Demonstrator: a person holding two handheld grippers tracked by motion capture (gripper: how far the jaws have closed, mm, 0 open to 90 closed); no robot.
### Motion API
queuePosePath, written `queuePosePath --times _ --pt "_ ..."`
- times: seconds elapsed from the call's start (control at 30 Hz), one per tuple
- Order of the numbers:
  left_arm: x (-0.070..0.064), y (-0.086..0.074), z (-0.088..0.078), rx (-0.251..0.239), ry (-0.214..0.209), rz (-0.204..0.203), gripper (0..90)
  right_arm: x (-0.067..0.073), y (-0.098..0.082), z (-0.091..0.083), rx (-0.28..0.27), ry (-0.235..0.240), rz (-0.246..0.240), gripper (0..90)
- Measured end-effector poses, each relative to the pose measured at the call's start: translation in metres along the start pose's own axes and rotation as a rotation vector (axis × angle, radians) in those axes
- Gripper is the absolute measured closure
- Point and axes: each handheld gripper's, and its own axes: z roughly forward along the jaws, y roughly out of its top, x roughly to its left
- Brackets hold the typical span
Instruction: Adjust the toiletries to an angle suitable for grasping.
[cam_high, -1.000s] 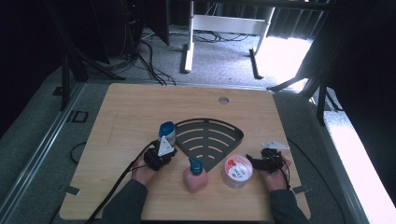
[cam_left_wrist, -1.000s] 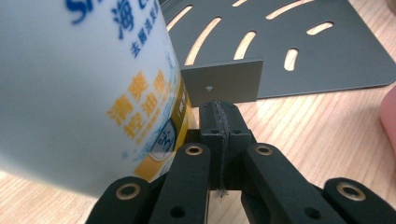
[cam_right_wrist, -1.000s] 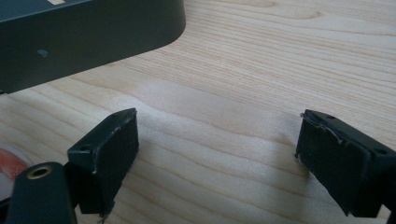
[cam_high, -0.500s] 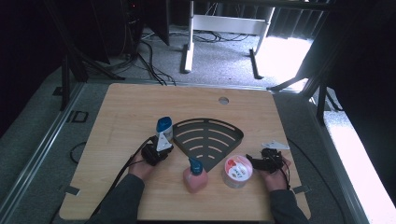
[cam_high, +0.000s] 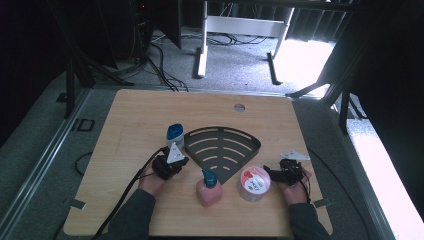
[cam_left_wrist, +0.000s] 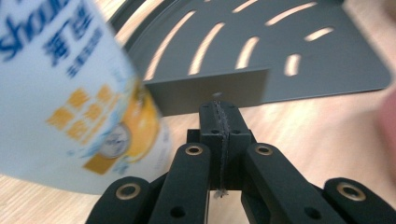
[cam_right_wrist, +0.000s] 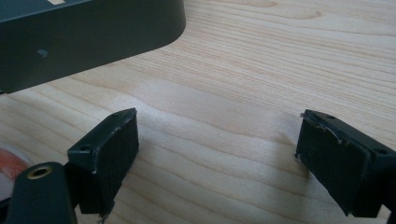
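Left gripper view puts your left gripper (cam_left_wrist: 219, 112), jaws together, just right of the upright white bottle (cam_left_wrist: 70, 93), nearer than your wide-open right gripper (cam_right_wrist: 217, 154)

A recording lab or test workshop: a bare wooden table (cam_high: 150, 115) on grey carpet (cam_high: 240, 65), loose cables (cam_high: 160, 65) and metal stand legs (cam_high: 202, 50) beyond the left gripper (cam_high: 172, 161), dark surroundings.

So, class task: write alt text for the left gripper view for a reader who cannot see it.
The left claw, jaws shut together with nothing between them, points at the near wall of a dark slotted rack on a wooden table. A blurred white bottle with blue and orange print stands close beside it at the left.
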Motion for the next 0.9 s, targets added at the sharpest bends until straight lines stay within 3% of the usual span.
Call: queuePosePath --times 0.23,0.6,0.73,0.9 --pt "-0.008 -0.001 -0.014 -0.024 -0.054 -0.015 90.0 0.0 0.0 0.0 0.0 0.0 0.0 12.6" --pt "-0.025 0.011 -0.039 -0.054 -0.14 0.025 89.9 0.0 0.0 0.0 0.0 0.001 0.001 12.6" --pt "-0.03 0.012 -0.042 -0.057 -0.154 0.023 89.9 0.0 0.0 0.0 0.0 0.001 0.001 12.7" --pt "-0.038 0.015 -0.051 -0.081 -0.207 0.028 89.9 0.0 0.0 0.0 0.0 0.0 0.001 12.6"
